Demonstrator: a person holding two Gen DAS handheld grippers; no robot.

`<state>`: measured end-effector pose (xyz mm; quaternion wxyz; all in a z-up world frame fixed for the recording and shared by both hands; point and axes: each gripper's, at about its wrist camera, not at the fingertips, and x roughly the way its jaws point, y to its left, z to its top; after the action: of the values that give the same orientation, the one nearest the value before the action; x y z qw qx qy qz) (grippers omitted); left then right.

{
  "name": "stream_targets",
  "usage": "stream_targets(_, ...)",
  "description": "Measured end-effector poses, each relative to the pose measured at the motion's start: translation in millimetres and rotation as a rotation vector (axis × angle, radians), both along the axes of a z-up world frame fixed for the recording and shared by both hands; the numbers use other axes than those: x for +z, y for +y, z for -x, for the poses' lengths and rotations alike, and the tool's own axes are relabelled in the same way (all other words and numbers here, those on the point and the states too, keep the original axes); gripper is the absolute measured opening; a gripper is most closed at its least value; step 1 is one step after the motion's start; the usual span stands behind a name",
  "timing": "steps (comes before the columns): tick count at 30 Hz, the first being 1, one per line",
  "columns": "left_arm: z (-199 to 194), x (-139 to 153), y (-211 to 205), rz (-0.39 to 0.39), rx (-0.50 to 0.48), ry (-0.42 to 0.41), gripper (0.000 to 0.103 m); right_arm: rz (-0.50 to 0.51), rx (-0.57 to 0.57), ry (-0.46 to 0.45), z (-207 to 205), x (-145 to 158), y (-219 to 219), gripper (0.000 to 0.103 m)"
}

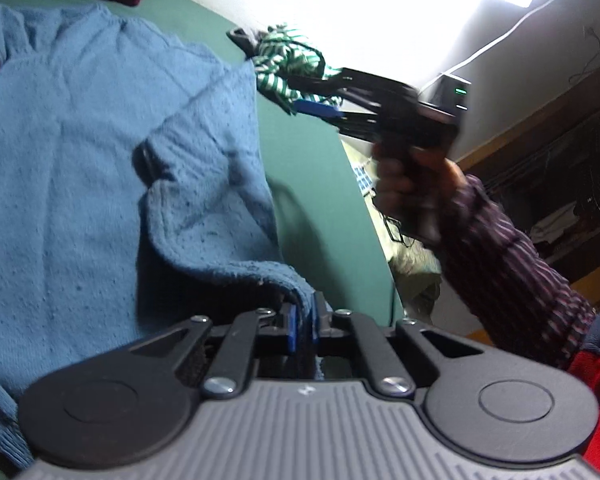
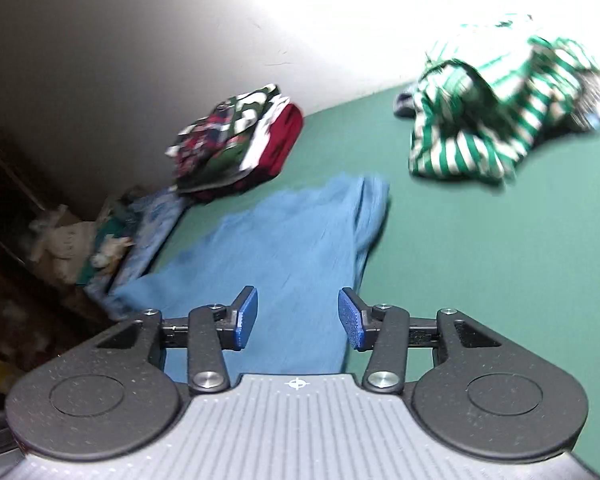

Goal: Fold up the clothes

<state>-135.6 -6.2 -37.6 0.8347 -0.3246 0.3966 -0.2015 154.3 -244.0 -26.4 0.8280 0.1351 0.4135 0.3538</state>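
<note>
Beyond blue sweater (image 2: 284, 248), left fingers (image 1: 302, 322) pinching its hem, right fingers (image 2: 298, 318) wide, striped heap (image 2: 496, 112), folded stack (image 2: 240, 140)

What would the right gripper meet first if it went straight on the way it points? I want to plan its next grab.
Most likely the blue garment: it lies directly ahead between the open jaws of the right gripper, on the green surface. Depth is blurred.

A home bedroom: green-sheeted bed (image 2: 480, 280), clothes pile (image 2: 236, 140), wooden shelves (image 1: 560, 152).
</note>
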Motion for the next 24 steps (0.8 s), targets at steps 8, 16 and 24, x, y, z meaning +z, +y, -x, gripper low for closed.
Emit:
stream_targets(8,12,2,-2,0.028,0.058,0.01,0.004,0.133,0.057,-0.029,-43,-29,45,0.04)
stream_targets(16,10,12,0,0.013,0.119,-0.004,0.004,0.145,0.192,-0.019,-48,-15,54,0.014)
stream_targets(24,7,10,-6,-0.002,0.124,0.02,0.004,0.197,0.223,0.045,-57,-38,67,0.029)
